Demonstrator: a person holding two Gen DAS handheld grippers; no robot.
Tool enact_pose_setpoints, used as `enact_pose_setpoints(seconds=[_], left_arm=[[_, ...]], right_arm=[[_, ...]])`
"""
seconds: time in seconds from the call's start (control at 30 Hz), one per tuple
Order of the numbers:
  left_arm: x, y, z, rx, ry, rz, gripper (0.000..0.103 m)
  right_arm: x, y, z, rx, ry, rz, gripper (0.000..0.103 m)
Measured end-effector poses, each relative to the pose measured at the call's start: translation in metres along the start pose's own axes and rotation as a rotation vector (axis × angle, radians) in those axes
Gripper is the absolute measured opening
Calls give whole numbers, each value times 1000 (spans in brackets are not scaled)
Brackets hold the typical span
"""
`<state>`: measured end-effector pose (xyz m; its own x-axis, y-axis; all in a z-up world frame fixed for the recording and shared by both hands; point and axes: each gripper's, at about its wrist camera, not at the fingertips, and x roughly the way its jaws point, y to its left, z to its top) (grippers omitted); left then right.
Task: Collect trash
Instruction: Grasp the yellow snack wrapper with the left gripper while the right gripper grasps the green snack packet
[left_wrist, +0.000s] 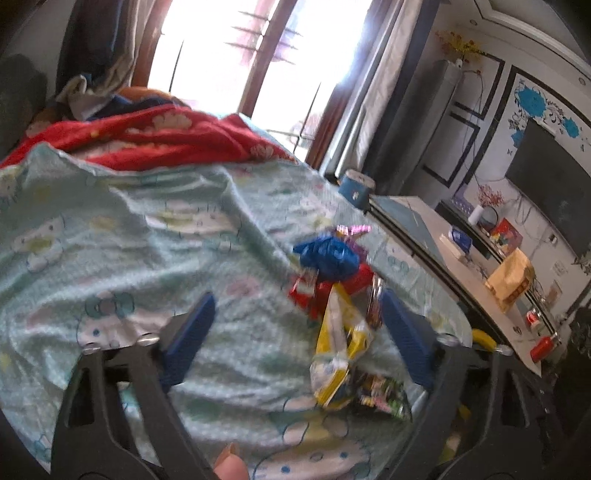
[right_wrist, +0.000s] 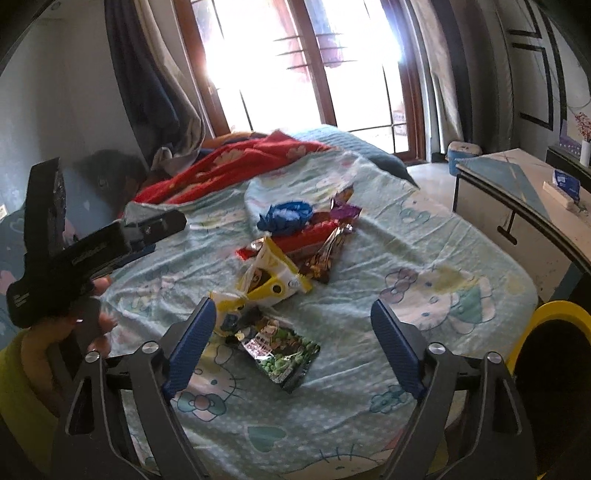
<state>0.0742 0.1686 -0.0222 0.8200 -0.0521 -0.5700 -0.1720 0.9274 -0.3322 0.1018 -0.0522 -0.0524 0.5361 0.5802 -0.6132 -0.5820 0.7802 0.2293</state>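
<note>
Snack wrappers lie in a pile on the pale green bed sheet (right_wrist: 406, 258): a yellow-white bag (right_wrist: 271, 275), a green pea packet (right_wrist: 284, 356), a red wrapper (right_wrist: 310, 234), a brown foil wrapper (right_wrist: 327, 251), a purple wrapper (right_wrist: 345, 212) and a crumpled blue bag (right_wrist: 286, 216). My right gripper (right_wrist: 293, 325) is open and empty, just above the pea packet. My left gripper (left_wrist: 297, 314) is open and empty over the sheet, with the yellow bag (left_wrist: 338, 339), the red wrapper (left_wrist: 325, 290) and the blue bag (left_wrist: 328, 254) near its right finger. Its body (right_wrist: 74, 251) shows at the left of the right wrist view.
A red blanket (right_wrist: 236, 162) and clothes lie at the bed's head. A low table (right_wrist: 517, 192) with boxes stands right of the bed, a blue bin (right_wrist: 461, 155) beyond it. A yellow-rimmed bin (right_wrist: 554, 317) sits at the bed's near right corner.
</note>
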Motion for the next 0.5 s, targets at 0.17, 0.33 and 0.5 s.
enact_pose_setpoints(seconds=[0.17, 0.33, 0.5], left_arm=[[6, 4, -17, -21, 75, -76, 47], [16, -2, -30, -11, 128, -125, 38], [25, -8, -38, 5, 164, -142, 35]], right_arm=[[20, 1, -9, 8, 64, 11, 73], [38, -4, -19, 24, 137, 0, 68], [52, -12, -28, 55, 187, 15, 64]])
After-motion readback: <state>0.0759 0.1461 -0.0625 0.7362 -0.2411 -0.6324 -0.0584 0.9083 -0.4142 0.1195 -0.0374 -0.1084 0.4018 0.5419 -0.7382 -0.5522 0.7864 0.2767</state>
